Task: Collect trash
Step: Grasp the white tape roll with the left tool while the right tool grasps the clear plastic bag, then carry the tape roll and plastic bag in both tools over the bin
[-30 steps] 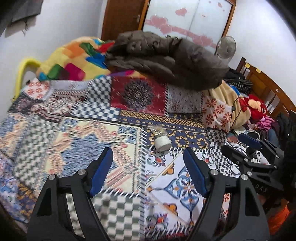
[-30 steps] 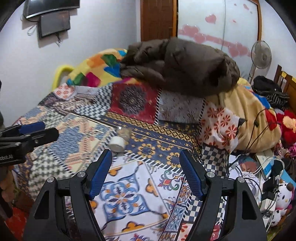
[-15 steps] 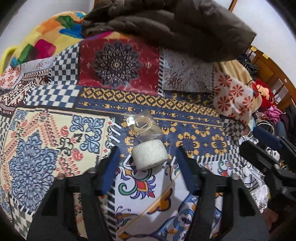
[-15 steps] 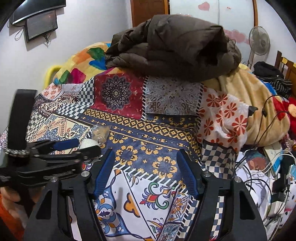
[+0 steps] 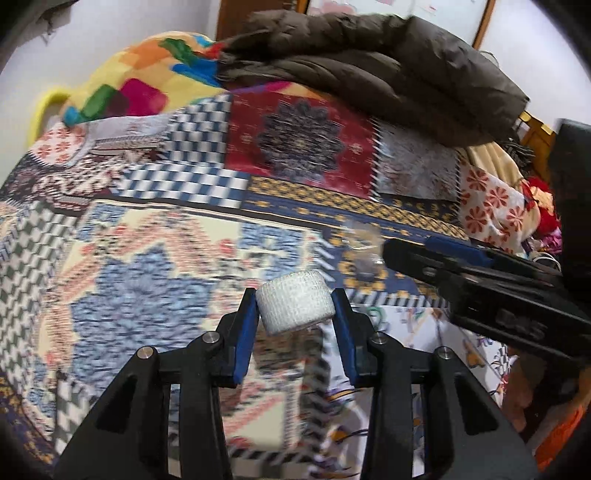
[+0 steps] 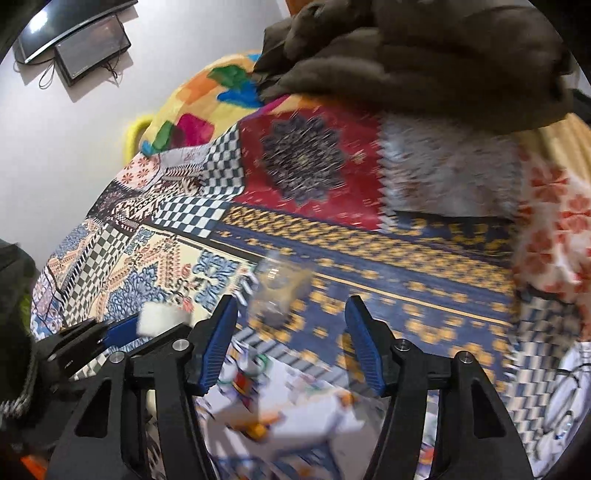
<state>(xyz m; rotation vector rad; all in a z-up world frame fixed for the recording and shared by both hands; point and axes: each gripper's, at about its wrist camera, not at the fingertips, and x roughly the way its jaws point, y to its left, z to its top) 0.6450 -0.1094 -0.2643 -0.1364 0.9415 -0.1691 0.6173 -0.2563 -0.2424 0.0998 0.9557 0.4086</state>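
White bandage roll (image 5: 295, 301) on its side, crumpled clear wrapper (image 6: 279, 291) just beyond

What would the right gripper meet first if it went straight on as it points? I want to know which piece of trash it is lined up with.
Probably the crumpled clear plastic wrapper on the patchwork bedspread: it lies just ahead of the right gripper, toward its left finger. Motion blur leaves the depth unclear.

White walls (image 5: 110, 33), patchwork bedspread (image 5: 147, 206), brown duvet (image 5: 388, 66), wooden door (image 5: 240, 14)
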